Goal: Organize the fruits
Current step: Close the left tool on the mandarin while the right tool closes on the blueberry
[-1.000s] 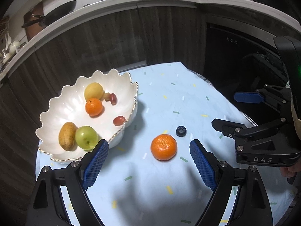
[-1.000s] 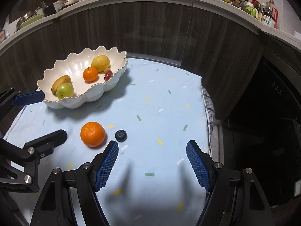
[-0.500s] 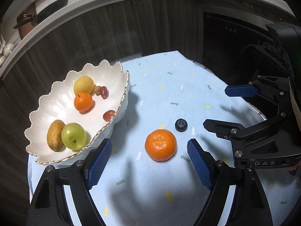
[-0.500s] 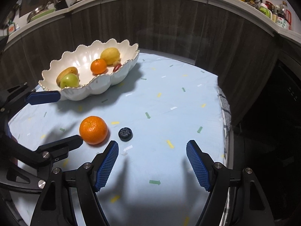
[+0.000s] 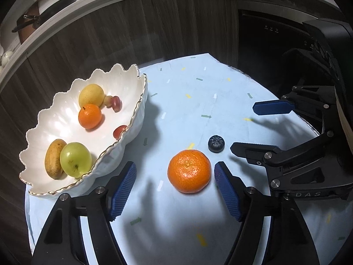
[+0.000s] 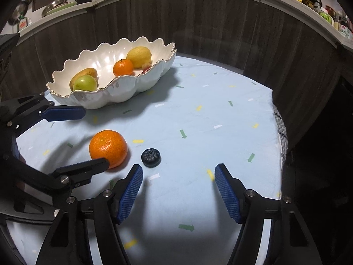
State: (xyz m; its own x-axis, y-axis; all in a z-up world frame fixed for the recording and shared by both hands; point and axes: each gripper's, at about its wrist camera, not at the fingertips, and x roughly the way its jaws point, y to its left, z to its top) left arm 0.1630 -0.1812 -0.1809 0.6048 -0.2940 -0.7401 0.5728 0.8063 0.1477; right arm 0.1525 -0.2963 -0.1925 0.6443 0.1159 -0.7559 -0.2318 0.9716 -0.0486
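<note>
We are holding our left gripper (image 5: 174, 185) wide open just above the surface (image 5: 220, 101), and the mandarin (image 5: 189, 171) is sitting between its blue fingers (image 5: 122, 191), nearer the right one, neither touching it. A blueberry (image 5: 216, 143) is lying just beyond the mandarin. Our right gripper (image 5: 262, 128) is reaching in from the right, also spread, its lower finger tip near the blueberry. To the left a white bowl (image 5: 66, 114) is holding a lemon (image 5: 91, 94), a small orange (image 5: 89, 116), grapes (image 5: 114, 103), an apple (image 5: 75, 159) and a brownish fruit (image 5: 53, 162).
</note>
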